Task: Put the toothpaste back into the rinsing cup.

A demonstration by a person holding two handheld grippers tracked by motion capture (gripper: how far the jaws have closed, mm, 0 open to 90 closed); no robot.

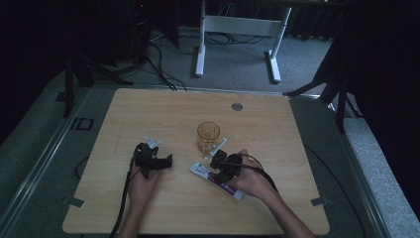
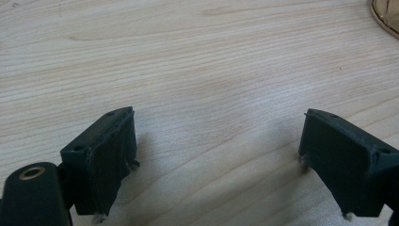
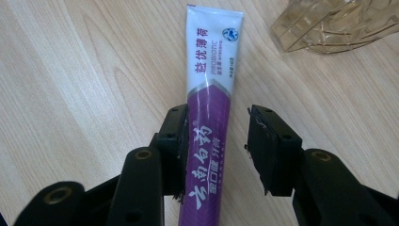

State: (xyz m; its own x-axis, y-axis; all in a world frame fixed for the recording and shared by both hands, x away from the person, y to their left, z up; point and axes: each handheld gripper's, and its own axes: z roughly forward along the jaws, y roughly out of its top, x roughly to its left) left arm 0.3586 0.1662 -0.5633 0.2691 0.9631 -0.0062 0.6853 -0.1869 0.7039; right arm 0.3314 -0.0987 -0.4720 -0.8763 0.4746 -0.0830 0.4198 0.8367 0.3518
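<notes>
On the light wooden tabletop [image 1: 163, 111], near its middle, we see a white and purple toothpaste tube [image 1: 216, 180] lying flat, running from left-far to right-near. Our right gripper [image 1: 218, 166] sits over the tube, held in the right hand [image 1: 252, 181]. From the right gripper view, the toothpaste tube [image 3: 209, 122] passes lengthwise between the two black jaws: the left jaw's pad lies against the tube's purple side, while the right jaw stands clear of it with bare wood showing in the gap. So the jaws are apart, straddling the tube and not clamped on it. Just beyond the tube's white far end stands a clear amber glass cup [image 1: 208, 137], upright on the table, with a small white piece leaning beside it that is too small for us to identify.

Well to the left, our left gripper [image 1: 168, 160] rests low on the table in the left hand [image 1: 141, 186]. Its own view shows the jaws spread wide over bare wood grain with nothing between them; the rim of the amber cup [image 2: 387, 16] peeks in at the far right corner.
</notes>
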